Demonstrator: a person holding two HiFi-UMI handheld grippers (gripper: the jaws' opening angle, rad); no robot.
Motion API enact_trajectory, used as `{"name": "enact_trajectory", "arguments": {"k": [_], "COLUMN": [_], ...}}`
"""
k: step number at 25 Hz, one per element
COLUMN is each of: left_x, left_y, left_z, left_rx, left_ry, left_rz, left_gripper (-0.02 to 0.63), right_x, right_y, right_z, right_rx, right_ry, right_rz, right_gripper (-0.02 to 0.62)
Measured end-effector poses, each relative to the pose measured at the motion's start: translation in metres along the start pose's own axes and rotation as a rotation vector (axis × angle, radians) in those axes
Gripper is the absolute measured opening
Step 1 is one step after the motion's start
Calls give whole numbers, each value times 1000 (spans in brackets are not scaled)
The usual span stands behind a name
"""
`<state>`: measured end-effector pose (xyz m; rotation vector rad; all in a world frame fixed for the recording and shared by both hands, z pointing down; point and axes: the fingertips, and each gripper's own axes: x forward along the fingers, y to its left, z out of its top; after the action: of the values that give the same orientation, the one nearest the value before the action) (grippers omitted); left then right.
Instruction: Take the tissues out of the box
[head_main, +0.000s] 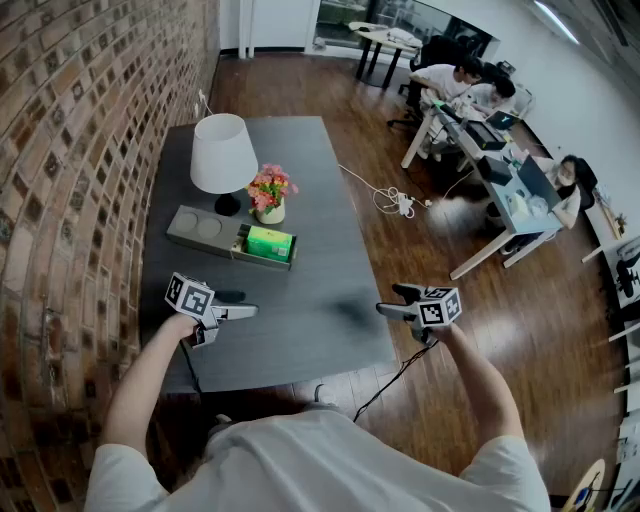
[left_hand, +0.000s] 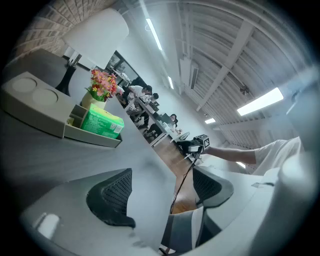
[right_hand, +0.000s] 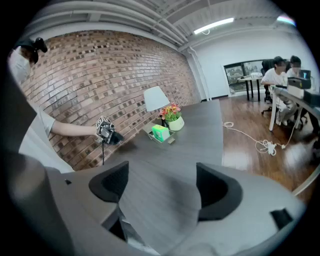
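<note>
While the left tongs (head_main: 250, 311) and right tongs (head_main: 385, 309) hang over the near end of the counter (head_main: 300, 280), the head view shows the green box (head_main: 269, 243) in a tray (head_main: 195, 232) by the flowers (head_main: 269, 190), well apart from both. Left gripper view: jaws wide, nothing between them. Right gripper view: jaws wide, only counter between, box far ahead.

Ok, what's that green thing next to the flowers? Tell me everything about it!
It's a bright green tissue pack, boxy, with a shiny, soft-looking wrapper and a pale label on one end. It lies flat in the end compartment of a long grey tray on the dark table, close beside the flower pot.
</note>
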<state>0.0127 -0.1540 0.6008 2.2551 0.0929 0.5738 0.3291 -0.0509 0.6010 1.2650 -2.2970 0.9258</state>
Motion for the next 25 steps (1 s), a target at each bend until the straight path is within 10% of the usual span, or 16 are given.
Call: {"name": "enact_trajectory", "arguments": {"k": [16, 25], "left_x": [-65, -97], "left_y": [12, 20], "left_z": [-19, -47], "left_rx": [152, 180], "left_ry": [-83, -130], "left_rz": [236, 403], "left_gripper": [373, 393], "right_x": [4, 86], "right_y": [-104, -106], "right_z": [42, 105], "right_rx": [-374, -522], "right_ry": [336, 358], "right_rz": [-38, 69], "right_gripper": [440, 445]}}
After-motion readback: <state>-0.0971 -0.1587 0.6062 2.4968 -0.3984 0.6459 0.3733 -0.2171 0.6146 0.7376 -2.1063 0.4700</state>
